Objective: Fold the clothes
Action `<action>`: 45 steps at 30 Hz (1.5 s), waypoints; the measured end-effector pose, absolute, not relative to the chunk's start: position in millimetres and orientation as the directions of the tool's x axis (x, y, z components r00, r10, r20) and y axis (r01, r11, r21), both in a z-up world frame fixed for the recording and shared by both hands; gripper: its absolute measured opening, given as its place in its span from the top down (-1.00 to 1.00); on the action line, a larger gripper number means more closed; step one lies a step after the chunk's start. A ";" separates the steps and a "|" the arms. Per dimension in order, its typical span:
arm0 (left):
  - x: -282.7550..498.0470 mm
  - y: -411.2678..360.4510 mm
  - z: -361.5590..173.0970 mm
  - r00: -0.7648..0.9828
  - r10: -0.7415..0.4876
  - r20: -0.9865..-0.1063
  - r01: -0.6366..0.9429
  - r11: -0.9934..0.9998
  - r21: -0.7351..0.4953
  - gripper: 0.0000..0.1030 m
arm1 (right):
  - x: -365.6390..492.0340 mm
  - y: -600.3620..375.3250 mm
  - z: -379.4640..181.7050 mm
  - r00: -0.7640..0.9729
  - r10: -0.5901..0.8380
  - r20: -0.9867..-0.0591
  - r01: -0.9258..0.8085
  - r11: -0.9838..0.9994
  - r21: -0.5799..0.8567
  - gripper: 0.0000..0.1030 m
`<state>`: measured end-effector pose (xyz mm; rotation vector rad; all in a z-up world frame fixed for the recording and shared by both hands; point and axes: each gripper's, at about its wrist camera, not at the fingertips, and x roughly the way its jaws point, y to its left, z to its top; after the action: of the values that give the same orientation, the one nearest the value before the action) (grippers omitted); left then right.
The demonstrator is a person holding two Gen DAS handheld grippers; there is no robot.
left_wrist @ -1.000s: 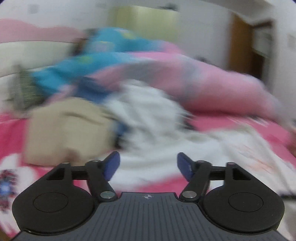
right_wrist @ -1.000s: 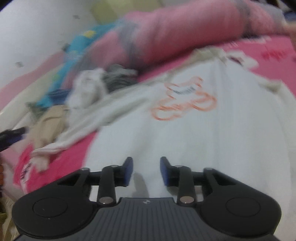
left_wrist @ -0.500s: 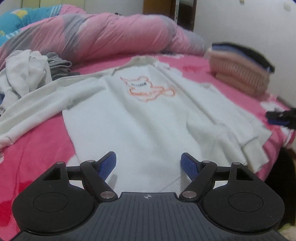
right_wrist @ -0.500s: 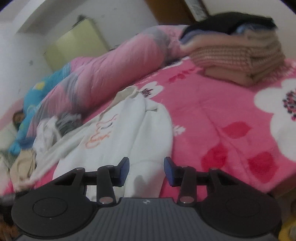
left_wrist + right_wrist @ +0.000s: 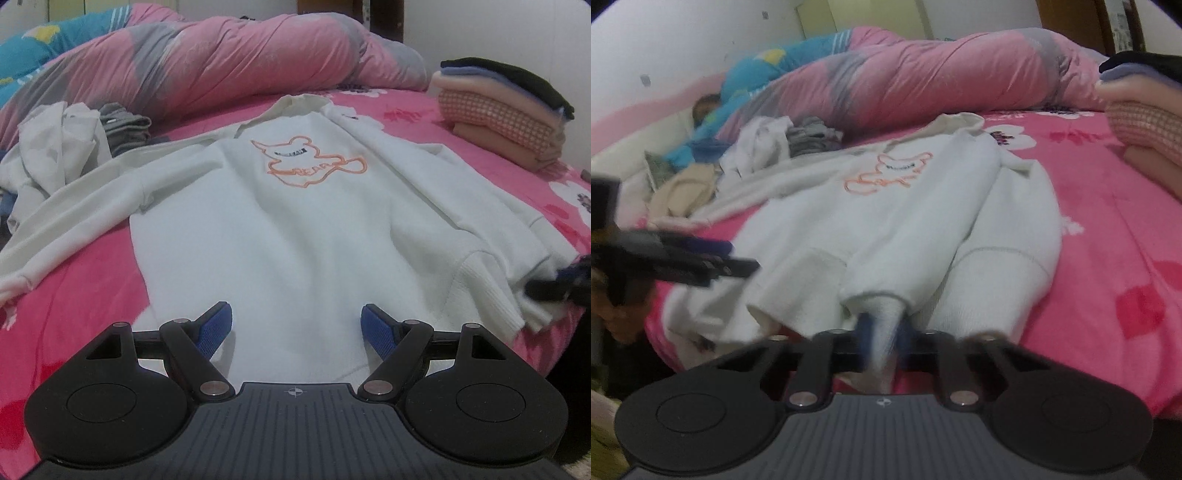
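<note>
A white sweatshirt (image 5: 295,221) with an orange bear outline lies face up on the pink bed, collar far, hem near. My left gripper (image 5: 296,326) hovers open over the middle of the hem, nothing between its blue pads. In the right wrist view my right gripper (image 5: 884,332) is shut on the cuff of the sweatshirt's right sleeve (image 5: 916,236), which lies down along the body. The right gripper (image 5: 561,284) shows blurred at the right edge of the left wrist view. The left gripper (image 5: 701,258) appears blurred at the left of the right wrist view.
A stack of folded clothes (image 5: 506,110) sits at the far right of the bed. A rolled pink and grey quilt (image 5: 221,59) runs along the back. Loose white and grey garments (image 5: 74,136) and a beige one (image 5: 683,188) are heaped at far left. The bed edge drops off near right.
Both views have swung and steadied on the sweatshirt. My right gripper was open half a second ago and has closed on the sleeve cuff. The left gripper stays open near the hem.
</note>
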<state>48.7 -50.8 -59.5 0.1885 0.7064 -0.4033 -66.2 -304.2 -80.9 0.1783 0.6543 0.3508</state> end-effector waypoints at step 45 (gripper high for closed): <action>85.4 -6.4 -56.1 0.715 -0.361 -0.598 0.336 0.928 -0.158 -0.53 | 243.9 -441.4 149.3 0.840 -0.082 -0.537 0.106 0.994 0.015 -0.26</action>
<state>85.4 -6.4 -56.1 -0.0391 0.6705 -0.3860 243.9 -441.4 149.3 0.0450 0.5652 -0.0994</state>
